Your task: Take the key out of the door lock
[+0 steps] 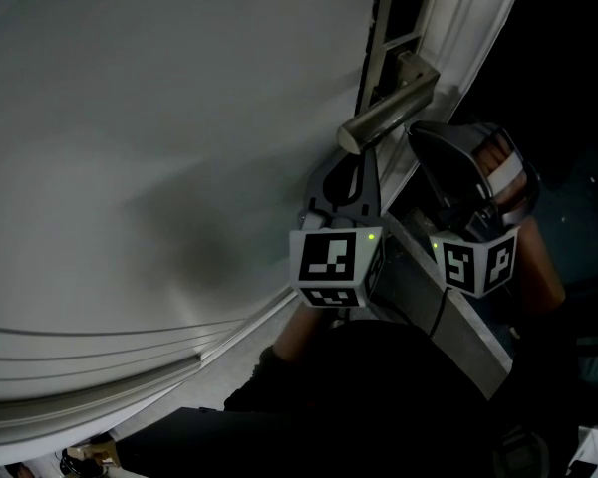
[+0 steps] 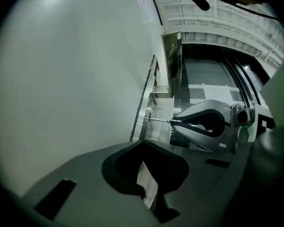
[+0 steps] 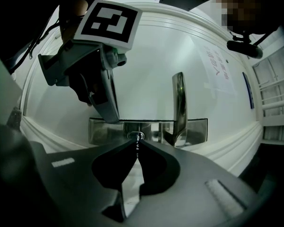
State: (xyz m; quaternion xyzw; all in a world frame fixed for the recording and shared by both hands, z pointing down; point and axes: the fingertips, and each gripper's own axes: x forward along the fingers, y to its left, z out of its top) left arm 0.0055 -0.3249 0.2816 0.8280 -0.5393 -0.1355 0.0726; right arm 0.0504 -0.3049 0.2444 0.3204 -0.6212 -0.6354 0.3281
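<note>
**While the key sits in the lock, the pull awaits**

Since the right gripper [image 3: 137,144] has its jaws clamped on the key [image 2: 160,120], the grasp looks done and withdrawal is the step in hand. The thin blade bridges the gripper's tips and the lock [image 3: 136,135], set in a metal plate [image 3: 99,129] beside the door handle [image 3: 179,105]. It seems partly seated, though dim light leaves that uncertain. Next comes a straight pull along the blade, away from the door [image 1: 159,118], without twisting. The left gripper [image 2: 143,142] is closed on nothing, its tips by the plate. A sheet [image 3: 218,70] on the door carries writing too small to read.
</note>
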